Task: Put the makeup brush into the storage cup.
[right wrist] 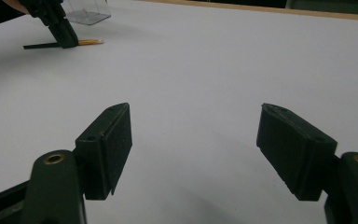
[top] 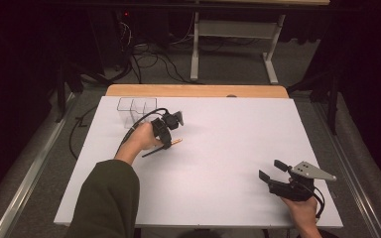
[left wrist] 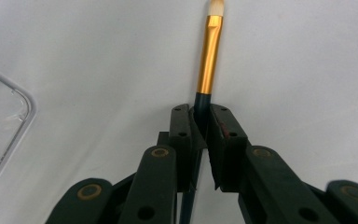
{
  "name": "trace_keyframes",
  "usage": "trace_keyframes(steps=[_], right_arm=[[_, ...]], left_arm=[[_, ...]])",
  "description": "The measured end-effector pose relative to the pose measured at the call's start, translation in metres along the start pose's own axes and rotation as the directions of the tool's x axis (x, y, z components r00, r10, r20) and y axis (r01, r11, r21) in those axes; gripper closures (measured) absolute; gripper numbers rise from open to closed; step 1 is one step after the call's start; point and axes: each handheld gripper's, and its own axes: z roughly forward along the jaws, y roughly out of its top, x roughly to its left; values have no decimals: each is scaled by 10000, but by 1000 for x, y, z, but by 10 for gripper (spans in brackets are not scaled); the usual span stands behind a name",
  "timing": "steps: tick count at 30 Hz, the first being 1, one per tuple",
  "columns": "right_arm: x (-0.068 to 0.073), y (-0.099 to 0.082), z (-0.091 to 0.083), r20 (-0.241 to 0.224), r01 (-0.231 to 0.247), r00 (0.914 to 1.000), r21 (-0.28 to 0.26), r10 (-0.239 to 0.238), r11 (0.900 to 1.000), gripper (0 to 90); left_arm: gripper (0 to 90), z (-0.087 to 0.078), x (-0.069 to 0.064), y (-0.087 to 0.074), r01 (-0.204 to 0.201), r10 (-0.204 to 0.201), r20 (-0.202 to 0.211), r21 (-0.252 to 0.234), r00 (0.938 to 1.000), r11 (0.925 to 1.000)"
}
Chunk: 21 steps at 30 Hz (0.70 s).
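We note a thin brush [left wrist: 208, 70] with a dark handle, a gold metal ferrule and a pale bristle tip. It lies flat on the white table [top: 228, 129], left of centre, tip pointing right in the high view. Just beyond it, toward the far left corner, stands a clear plastic box [top: 136, 110] with compartments.

The left gripper [top: 167, 140] points down onto the brush. In the left gripper view its jaws stand narrow and clamp the dark handle just behind the ferrule; the ferrule and tip stick out past the pads. The left hand [top: 141, 141] wraps the gripper body, and the forearm in a dark green sleeve [top: 106, 198] reaches in from the near edge.

The right gripper [top: 272, 171] sits at the near right of the table, held low by the right hand [top: 302, 210], aimed left and away. Its jaws stand wide apart with only bare table between them, well apart from the brush.
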Motion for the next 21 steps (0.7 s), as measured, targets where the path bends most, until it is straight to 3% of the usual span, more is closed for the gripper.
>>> trace_keyframes(steps=[8,14,21], right_arm=[[0,0,2,23,59,10000,111,-59,9999,286],[-1,0,1,56,3,10000,149,-4,9999,287],[0,0,2,52,27,10000,127,-27,9999,288]], left_arm=[[798,0,-3,0,-324,324,-147,35,9994,9995],[826,0,-4,2,-16,19,-181,170,9998,9999],[827,-1,-1,-1,331,-331,47,-71,9994,9994]])
